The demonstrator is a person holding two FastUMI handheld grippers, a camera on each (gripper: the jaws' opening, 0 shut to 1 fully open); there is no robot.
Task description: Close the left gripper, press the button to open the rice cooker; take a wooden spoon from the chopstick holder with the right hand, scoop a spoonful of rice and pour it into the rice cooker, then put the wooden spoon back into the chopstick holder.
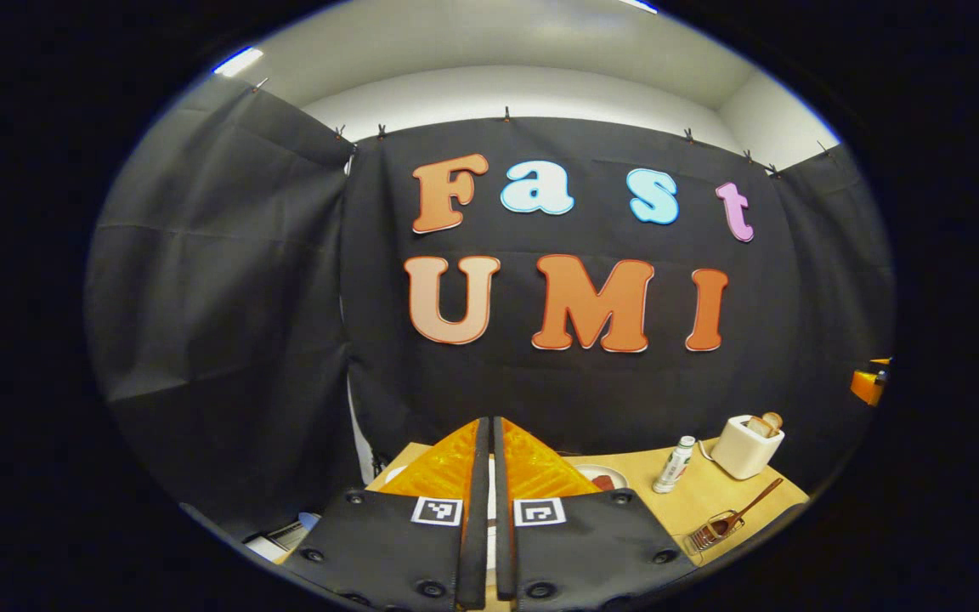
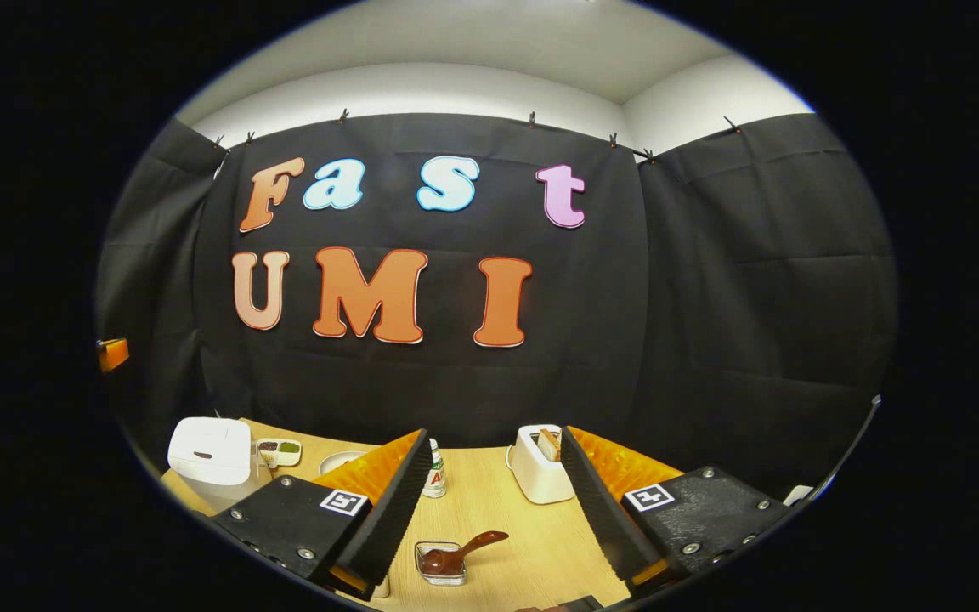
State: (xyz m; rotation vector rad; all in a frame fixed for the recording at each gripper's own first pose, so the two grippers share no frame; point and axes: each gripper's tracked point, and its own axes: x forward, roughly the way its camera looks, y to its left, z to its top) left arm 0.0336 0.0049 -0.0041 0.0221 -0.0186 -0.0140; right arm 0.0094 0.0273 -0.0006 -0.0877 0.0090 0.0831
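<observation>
I am holding both grippers above the desk (image 2: 498, 510), where the closed rice cooker (image 2: 211, 459) is sitting at its far left and the wooden spoon (image 2: 460, 552) is lying in its chopstick holder (image 2: 441, 569), left gripper (image 1: 489, 433) jaws pressed together, right gripper (image 2: 496, 463) jaws spread wide.

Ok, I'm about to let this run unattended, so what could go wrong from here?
1. The rice cooker lid is down, and a small dish sits right beside it; the left gripper, jaws shut, might nudge the dish when pressing.
2. The wooden spoon lies tilted in a low clear holder; the right gripper, jaws wide open, could tip the holder or clip the bottle behind it.
</observation>
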